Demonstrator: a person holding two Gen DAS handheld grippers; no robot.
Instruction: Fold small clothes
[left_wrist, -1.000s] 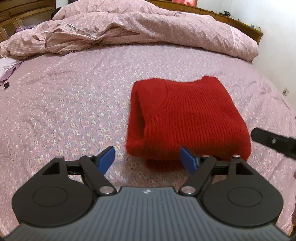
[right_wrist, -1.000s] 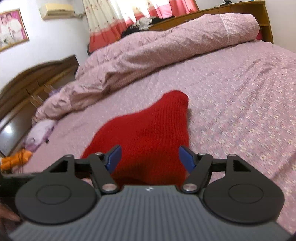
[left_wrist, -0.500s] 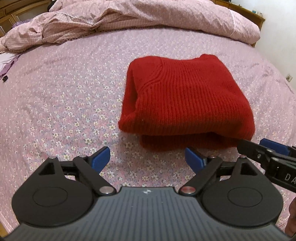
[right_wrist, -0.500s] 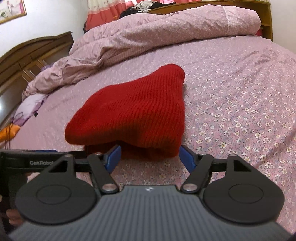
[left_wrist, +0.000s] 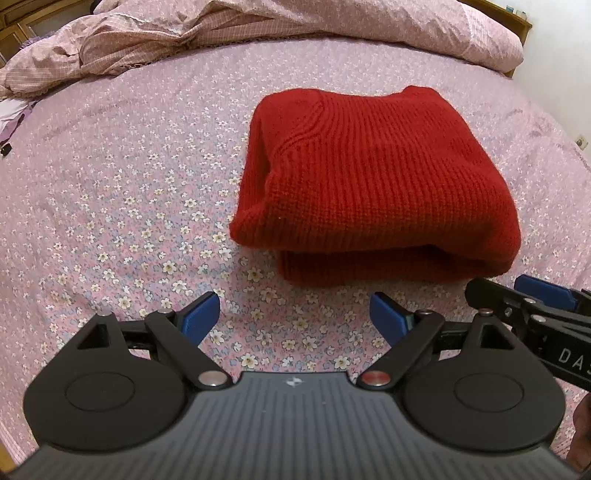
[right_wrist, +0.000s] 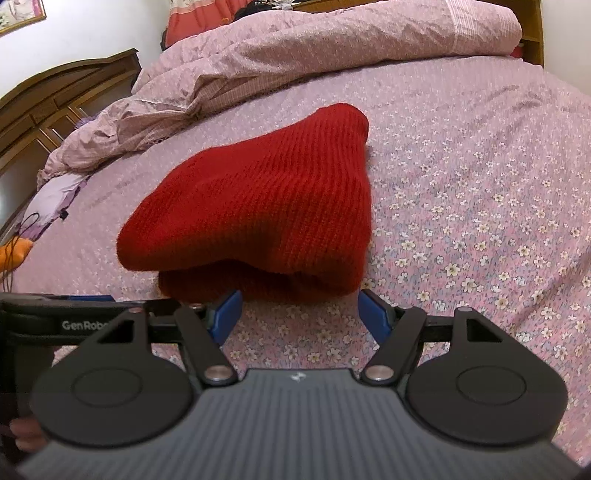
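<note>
Folding looks finished: red knit sweater (left_wrist: 373, 184) lies stacked at twelve o'clock. Left gripper (left_wrist: 295, 317) and right gripper (right_wrist: 299, 314) gape empty; next, probably withdraw or square edges.

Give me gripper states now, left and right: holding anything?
Left gripper: open, jaws have just been opening, nothing between them; sweater lies ahead, untouched.
Right gripper: open, empty, just short of the sweater's near edge.
</note>
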